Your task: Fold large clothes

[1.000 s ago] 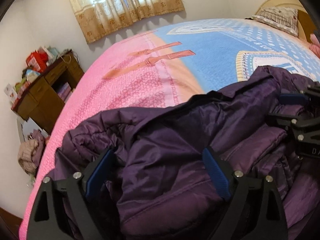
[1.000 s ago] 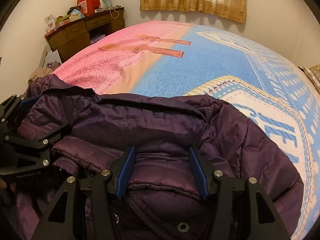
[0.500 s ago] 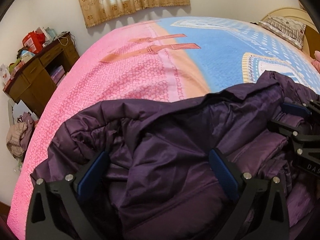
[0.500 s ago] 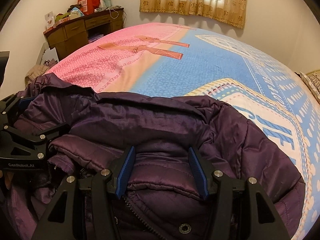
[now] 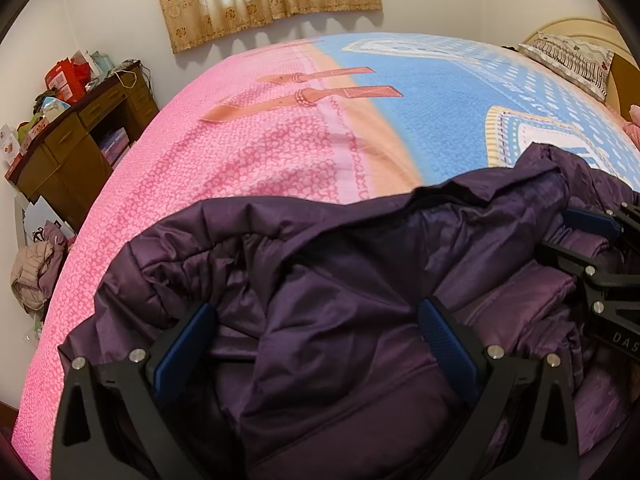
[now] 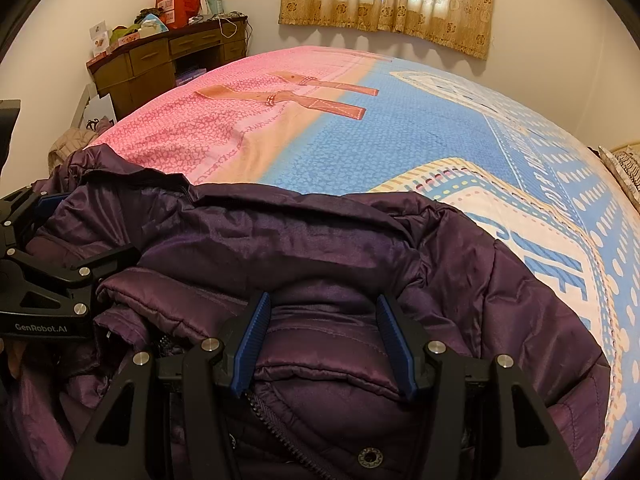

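Right wrist view: purple jacket point(image 6: 320, 248) lies bunched on the bed point(image 6: 400, 152), folding barely started. Right gripper point(image 6: 324, 336) pinches a quilted fold; left gripper point(image 5: 316, 336) spread wide, gripping nothing.

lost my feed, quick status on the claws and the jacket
Left claw wide open over the jacket. Right claw half closed around a padded fold, grip unclear. Jacket bunched on the bed, nothing in the way.

Cluttered wooden desk point(image 6: 168, 60), patterned curtain point(image 6: 392, 0), pillow point(image 5: 572, 60) at bedhead.
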Demonstrator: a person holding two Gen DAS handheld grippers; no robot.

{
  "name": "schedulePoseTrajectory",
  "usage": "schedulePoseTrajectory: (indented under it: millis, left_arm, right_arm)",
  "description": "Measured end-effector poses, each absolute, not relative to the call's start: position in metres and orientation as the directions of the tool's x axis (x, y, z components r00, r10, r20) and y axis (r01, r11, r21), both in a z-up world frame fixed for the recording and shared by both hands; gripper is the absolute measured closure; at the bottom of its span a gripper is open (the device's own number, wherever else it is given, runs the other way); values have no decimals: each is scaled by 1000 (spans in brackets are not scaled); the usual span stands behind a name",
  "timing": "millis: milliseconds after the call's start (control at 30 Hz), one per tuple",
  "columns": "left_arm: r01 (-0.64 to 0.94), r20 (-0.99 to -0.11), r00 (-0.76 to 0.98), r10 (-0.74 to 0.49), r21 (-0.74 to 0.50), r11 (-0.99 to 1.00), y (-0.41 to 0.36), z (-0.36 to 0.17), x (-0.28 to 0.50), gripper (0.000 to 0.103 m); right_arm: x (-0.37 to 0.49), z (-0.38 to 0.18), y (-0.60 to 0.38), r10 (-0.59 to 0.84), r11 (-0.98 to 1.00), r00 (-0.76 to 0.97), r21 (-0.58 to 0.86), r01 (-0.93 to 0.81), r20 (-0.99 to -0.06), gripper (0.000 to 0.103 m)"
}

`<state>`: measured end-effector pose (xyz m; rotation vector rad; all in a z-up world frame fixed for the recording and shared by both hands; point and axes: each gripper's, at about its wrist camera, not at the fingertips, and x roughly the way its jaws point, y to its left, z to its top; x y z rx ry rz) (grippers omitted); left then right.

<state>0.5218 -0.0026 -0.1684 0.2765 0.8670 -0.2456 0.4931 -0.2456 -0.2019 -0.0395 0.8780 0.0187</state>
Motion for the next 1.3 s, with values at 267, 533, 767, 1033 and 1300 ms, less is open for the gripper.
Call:
schedulePoseTrajectory:
  millis: [267,533,767,1033,1300]
  left_arm:
    - [323,-777,622,-101,137,937,-3,-168,522,0]
    - [322,-781,616,-104,130,938,-2,-170,524,0]
    - [319,-786,608,-112,113,941,-2,-172,526,0]
    - [241,-700,698,-151,30,970,23,-108,484,2]
    - [334,-655,709,-263,-18,943,118,-77,282,0]
  right_arm:
    - [493,-202,-245,-3,999,638,-31,-32,-770,47]
    - [493,-202,-246,-4,999,638,-30,-31,-770,47]
    - [493,-202,-246,1,999,638,-25,-31,-770,47]
    - [433,-140,-287,76,996,671,22,-88,-738,26]
    - [208,-118,-355,213,975,561,209,-72,-800,25]
